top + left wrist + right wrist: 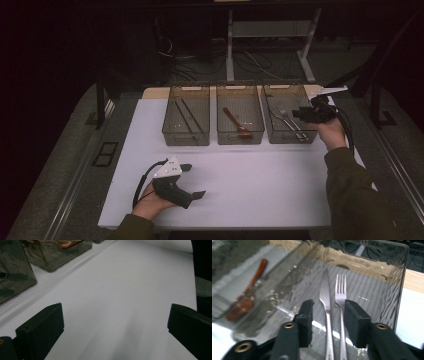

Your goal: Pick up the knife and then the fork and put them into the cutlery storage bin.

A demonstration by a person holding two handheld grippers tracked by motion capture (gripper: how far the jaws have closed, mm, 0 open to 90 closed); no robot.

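Lying side by side in bin (398,290): silver knife (325,302), fork (340,297).

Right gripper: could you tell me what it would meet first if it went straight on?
Probably the knife and fork lying in the bin between the right gripper's open jaws, though depth is unclear.

A white table top (240,185) is lying under three clear bins standing in a row along its far edge. The left bin (186,116) is holding two dark sticks (187,117) lying lengthwise. The middle bin (240,115) is holding a brown wooden spoon (238,124), bowl toward the near wall. Beyond the table, cables (240,57) are trailing across a grey floor around a white table frame (270,35). A strip of bare wood (155,93) is showing behind the bins.
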